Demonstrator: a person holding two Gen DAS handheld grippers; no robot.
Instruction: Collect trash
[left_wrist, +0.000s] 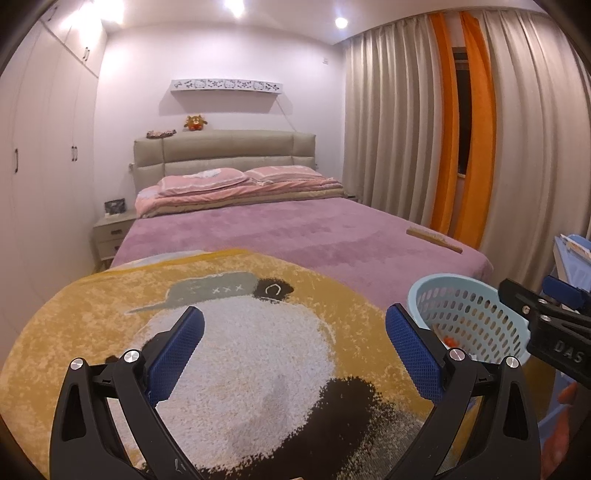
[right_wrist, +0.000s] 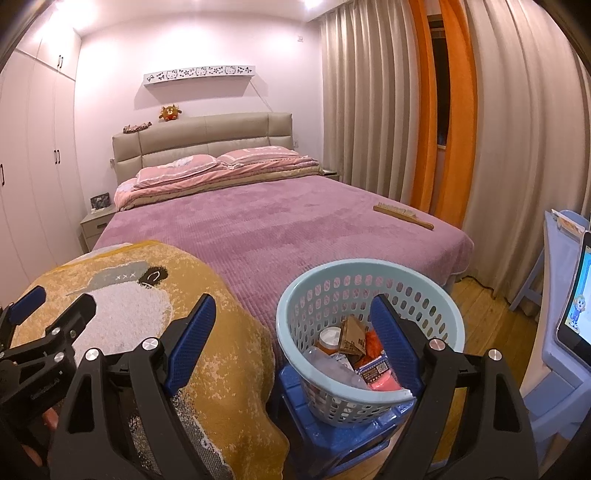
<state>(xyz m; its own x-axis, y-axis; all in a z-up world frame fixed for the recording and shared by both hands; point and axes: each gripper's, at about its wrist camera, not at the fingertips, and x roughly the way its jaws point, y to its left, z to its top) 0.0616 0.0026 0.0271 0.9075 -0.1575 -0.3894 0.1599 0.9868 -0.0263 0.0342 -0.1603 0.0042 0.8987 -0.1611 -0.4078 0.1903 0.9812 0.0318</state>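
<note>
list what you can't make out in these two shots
- Basket contents: left wrist view shows only an orange scrap; wall and left claw hide the rest.
- Blue stool under the basket: right wrist view, legs hidden by right claw.
- Tablet: cut off at the right edge.
- Bedside frame: too small.

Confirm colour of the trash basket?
Light blue, perforated sides. The basket shows best in the right wrist view.

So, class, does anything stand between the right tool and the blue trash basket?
Nothing visible does. The right tool is open and empty, right at the basket, whose mouth is uncovered, with trash already inside.
</note>
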